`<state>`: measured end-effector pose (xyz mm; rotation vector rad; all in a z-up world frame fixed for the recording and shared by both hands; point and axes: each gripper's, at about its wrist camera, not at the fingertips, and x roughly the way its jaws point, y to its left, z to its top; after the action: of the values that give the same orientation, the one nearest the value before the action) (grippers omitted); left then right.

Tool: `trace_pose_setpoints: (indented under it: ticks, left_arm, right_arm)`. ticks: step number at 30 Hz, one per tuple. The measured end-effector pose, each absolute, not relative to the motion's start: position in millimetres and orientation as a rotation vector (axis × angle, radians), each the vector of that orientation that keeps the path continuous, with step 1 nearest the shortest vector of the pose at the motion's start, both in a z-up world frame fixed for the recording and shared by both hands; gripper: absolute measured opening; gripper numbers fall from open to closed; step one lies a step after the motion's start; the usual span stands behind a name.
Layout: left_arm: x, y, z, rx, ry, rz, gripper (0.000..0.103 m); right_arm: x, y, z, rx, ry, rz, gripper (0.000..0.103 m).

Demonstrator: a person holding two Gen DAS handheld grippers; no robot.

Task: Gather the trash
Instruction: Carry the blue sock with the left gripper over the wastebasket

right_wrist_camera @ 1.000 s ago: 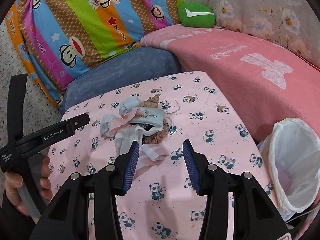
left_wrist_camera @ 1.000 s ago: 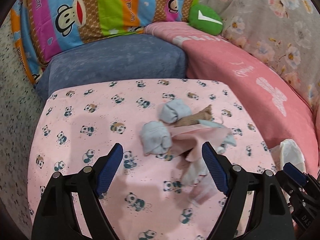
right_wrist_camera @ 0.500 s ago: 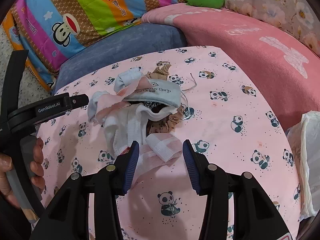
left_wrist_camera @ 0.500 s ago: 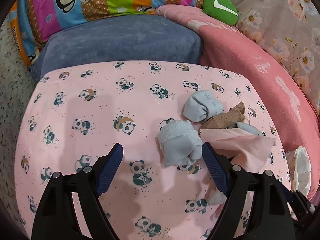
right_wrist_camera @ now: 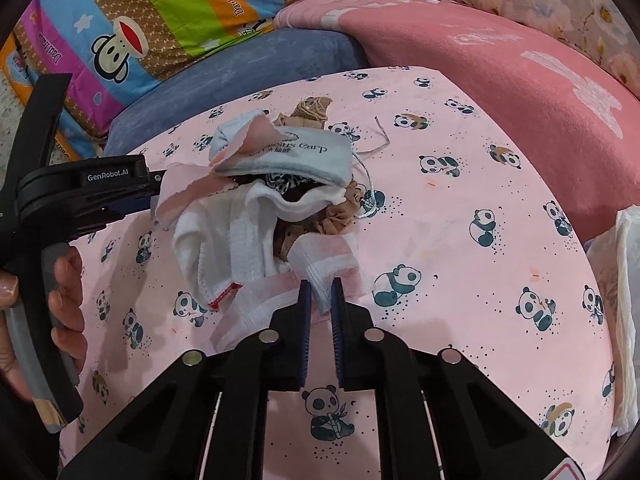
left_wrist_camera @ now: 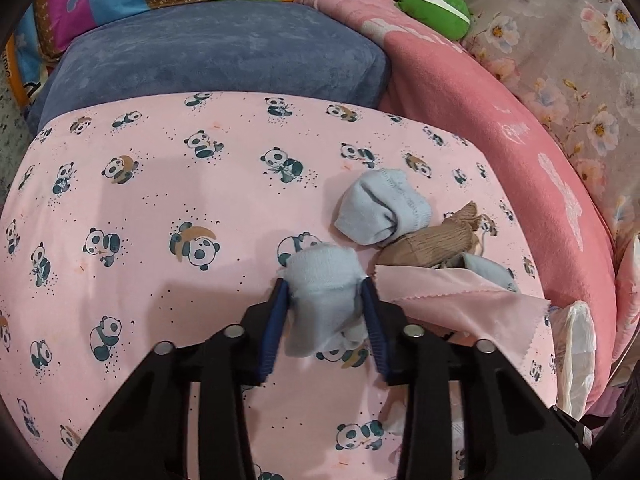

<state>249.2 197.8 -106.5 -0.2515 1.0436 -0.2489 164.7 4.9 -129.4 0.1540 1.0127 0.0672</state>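
A heap of cloth scraps and socks lies on the pink panda-print table cover (left_wrist_camera: 160,200). My left gripper (left_wrist_camera: 325,286) is shut on a rolled light blue sock (left_wrist_camera: 322,300) at the heap's near edge. A second rolled blue sock (left_wrist_camera: 382,212), a tan stocking (left_wrist_camera: 436,242) and a pink cloth (left_wrist_camera: 460,304) lie just beyond and right. My right gripper (right_wrist_camera: 319,286) is shut on a white and pink cloth strip (right_wrist_camera: 324,260) at the heap's front. A grey pouch (right_wrist_camera: 292,154) and white socks (right_wrist_camera: 224,236) lie behind it.
A white trash bag (right_wrist_camera: 624,300) hangs open at the table's right edge, also in the left wrist view (left_wrist_camera: 576,352). A blue cushion (left_wrist_camera: 224,56), a striped monkey pillow (right_wrist_camera: 160,20), a pink blanket (right_wrist_camera: 500,60) and a green plush (left_wrist_camera: 434,4) surround the table. My left gripper's body (right_wrist_camera: 80,188) stands left of the heap.
Both grippers moved forward to the heap and closed: the left on the rolled blue sock, the right on the white and pink cloth strip.
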Motion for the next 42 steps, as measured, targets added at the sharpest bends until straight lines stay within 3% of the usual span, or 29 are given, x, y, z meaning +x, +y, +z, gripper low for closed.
trace_pose_setpoints:
  ticks: [8,24,42]
  left_arm:
    - [231.7,196.7,-67.4,-0.249,0.976,-0.255,0.025]
    - [185.6,131.6,51.5,-0.167,0.768,-0.379,0.025]
    - [128.6,-7.0,79.4,-0.012,0.715,-0.609,0.025]
  right_arm:
    - [153.1,-6.7,-81.7,0.175,0.909,0.070,0.005]
    - [115.5,-65.2,74.6,0.169,0.598,0.031,0.005]
    - [48.0,-173.8,130.8,0.212,0.485,-0.112,0.005]
